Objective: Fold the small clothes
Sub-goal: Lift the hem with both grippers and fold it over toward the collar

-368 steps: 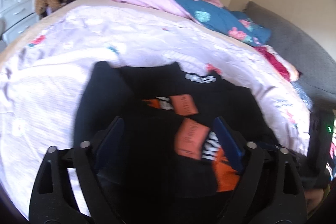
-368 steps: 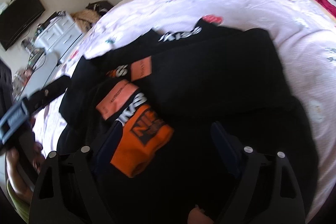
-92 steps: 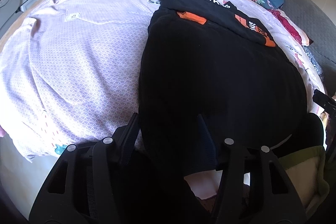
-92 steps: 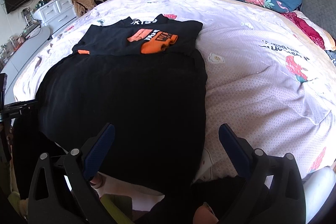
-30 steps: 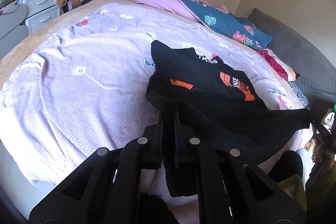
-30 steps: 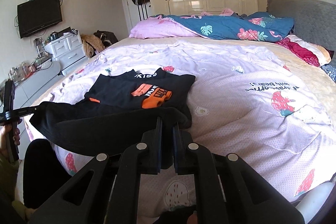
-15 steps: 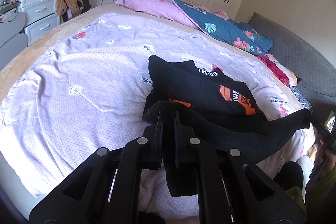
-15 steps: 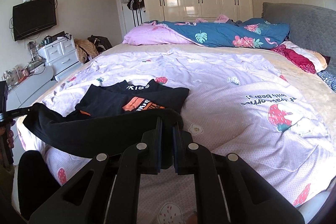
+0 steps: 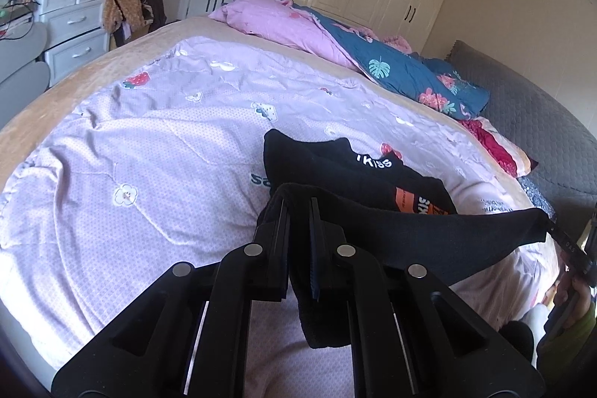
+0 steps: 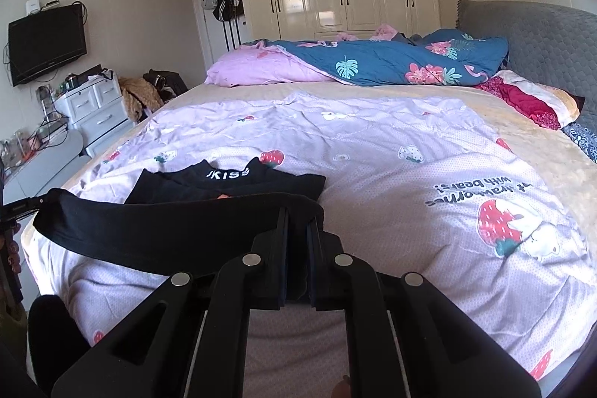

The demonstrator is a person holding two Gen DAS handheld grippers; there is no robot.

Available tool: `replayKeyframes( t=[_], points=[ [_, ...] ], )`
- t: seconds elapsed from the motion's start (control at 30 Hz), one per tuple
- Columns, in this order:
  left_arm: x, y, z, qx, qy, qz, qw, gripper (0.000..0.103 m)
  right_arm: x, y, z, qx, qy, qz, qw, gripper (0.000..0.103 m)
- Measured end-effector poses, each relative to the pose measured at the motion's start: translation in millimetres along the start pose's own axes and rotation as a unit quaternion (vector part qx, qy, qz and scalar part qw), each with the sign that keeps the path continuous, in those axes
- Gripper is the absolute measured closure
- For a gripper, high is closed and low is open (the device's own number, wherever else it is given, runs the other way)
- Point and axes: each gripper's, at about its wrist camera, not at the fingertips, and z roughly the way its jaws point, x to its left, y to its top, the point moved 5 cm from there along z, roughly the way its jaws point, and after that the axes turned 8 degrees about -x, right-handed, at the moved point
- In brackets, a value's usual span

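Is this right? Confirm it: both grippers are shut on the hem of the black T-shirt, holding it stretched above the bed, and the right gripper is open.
Not quite. The right gripper is shut on the black T-shirt, as the right wrist view shows. The left gripper grips it too, above the bed.

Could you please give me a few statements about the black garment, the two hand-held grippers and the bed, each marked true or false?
1. The left hand-held gripper is shut on the black garment. True.
2. The right hand-held gripper is open and holds nothing. False: it is shut on the same garment's other corner.
3. The garment's held edge is lifted off the lilac bedsheet. True.
4. The garment's far part, with its white lettering, is bunched on the floor. False: it lies flat on the sheet.
5. A blue floral quilt lies at the far end of the bed. True.
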Motion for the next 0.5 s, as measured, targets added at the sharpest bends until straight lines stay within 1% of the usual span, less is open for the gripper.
replayKeyframes(
  t=[0.23, 0.5],
  points=[
    [7, 13, 24, -0.007, 0.001, -0.030, 0.9995, 0.101, -1, 17, 27, -0.002, -0.009, 0.008, 1.000, 0.096],
    [11, 26, 54, -0.004, 0.005, -0.043, 0.9990, 0.101, -4, 25, 55, 0.001, -0.017, 0.015, 1.000, 0.095]
  ],
)
